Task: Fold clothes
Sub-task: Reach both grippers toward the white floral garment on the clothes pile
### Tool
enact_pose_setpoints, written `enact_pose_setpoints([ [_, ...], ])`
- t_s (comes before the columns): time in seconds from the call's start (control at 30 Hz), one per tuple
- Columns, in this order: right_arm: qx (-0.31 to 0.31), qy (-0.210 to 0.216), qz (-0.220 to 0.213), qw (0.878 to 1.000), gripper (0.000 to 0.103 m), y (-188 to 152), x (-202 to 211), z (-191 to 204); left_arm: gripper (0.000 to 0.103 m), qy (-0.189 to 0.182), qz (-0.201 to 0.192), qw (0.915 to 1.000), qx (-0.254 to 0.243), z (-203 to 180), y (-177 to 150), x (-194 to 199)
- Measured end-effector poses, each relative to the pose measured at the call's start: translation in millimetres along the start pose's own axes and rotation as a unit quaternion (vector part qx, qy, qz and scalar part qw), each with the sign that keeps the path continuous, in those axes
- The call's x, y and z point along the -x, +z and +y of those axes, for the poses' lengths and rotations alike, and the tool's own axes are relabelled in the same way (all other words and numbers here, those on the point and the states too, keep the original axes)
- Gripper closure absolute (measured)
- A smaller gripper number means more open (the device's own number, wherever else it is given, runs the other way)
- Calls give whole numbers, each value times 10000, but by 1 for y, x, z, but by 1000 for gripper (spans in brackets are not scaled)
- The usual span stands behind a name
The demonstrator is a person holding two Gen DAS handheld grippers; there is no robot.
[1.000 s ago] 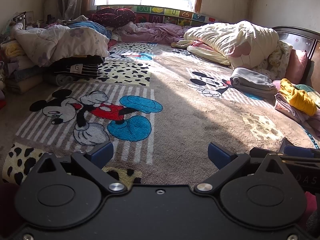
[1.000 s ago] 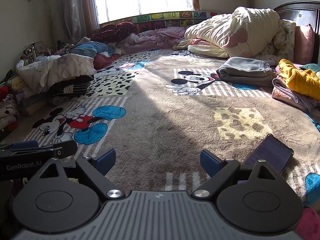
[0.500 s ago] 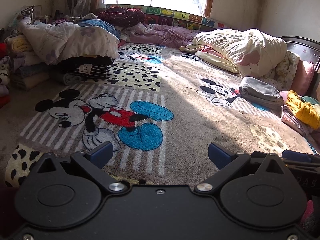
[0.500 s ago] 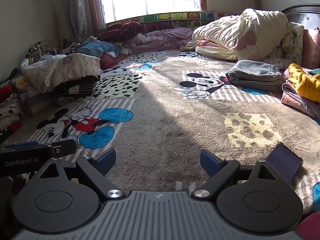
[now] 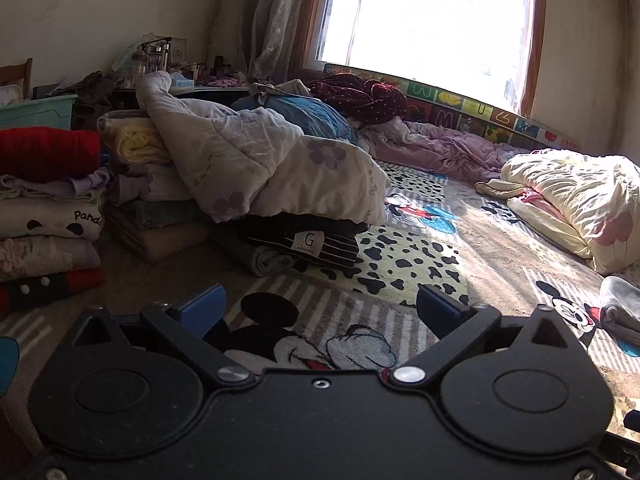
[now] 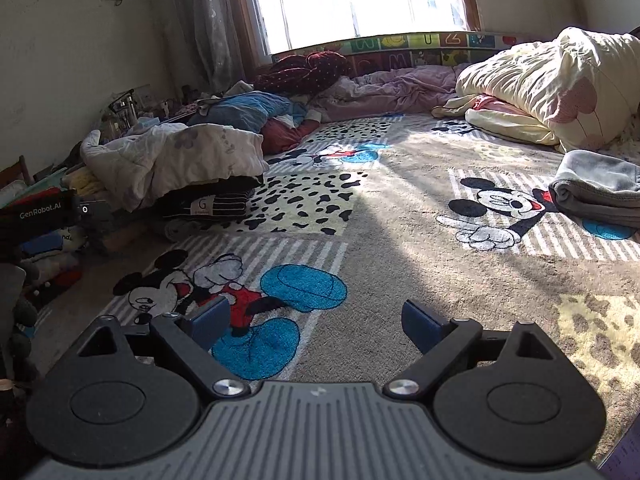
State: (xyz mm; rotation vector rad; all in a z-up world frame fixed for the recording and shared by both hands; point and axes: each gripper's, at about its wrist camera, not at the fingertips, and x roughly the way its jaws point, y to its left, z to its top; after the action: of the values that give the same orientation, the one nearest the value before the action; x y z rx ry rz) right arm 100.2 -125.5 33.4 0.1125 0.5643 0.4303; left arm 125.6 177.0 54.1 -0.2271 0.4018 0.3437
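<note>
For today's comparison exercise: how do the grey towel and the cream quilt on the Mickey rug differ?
The grey towel is neatly folded; the cream quilt is crumpled in a heap. The towel is small and low; the quilt is far bulkier and taller. The towel is plain grey; the quilt is pale yellow with pink patches. Both rest on the rug.

home bedroom: cartoon blanket [image 6: 360,240], quilts [image 5: 260,168], folded clothes stacks [image 5: 48,208].
</note>
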Motion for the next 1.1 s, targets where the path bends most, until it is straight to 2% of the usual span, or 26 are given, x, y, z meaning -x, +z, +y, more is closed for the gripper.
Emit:
enact_pose_setpoints([
  [0.13,57,187,89,9998,11,8,-27,11,0,389,-178,9989,202,23,27,-40],
  [0.3,58,310,214,9993,11,12,-59,19,1,587,-486,9963,407,46,46,-86],
  [0.4,-18,304,343,9989,10,10,-78,17,3,629,-541,9958,386,52,50,-118],
  [0.47,-94,286,435,9986,11,7,-87,14,9,690,-530,9958,272,53,50,-137],
  [0.53,-182,270,540,9980,11,0,-94,10,23,808,-445,9957,105,50,49,-154],
  [0.57,-211,261,592,9977,10,-3,-97,9,25,870,-407,9954,56,50,47,-162],
  [0.67,-276,247,737,9966,10,-13,-103,6,48,1030,-353,9940,-140,49,46,-175],
  [0.7,-293,243,774,9963,10,-16,-104,6,69,1017,-358,9940,-177,49,46,-176],
  [0.73,-311,239,812,9959,10,-20,-104,5,81,995,-361,9942,-188,49,47,-176],
  [0.77,-329,236,845,9956,10,-22,-105,5,83,975,-376,9944,-183,49,48,-173],
  [0.8,-350,238,861,9954,10,-24,-104,4,90,960,-420,9943,-192,48,49,-169],
  [0.97,-456,297,869,9947,11,-31,-91,5,95,560,-725,9958,-35,42,65,-128],
  [1.1,-685,439,854,9930,10,-32,-73,2,95,-23,-966,9951,205,33,88,-80],
])
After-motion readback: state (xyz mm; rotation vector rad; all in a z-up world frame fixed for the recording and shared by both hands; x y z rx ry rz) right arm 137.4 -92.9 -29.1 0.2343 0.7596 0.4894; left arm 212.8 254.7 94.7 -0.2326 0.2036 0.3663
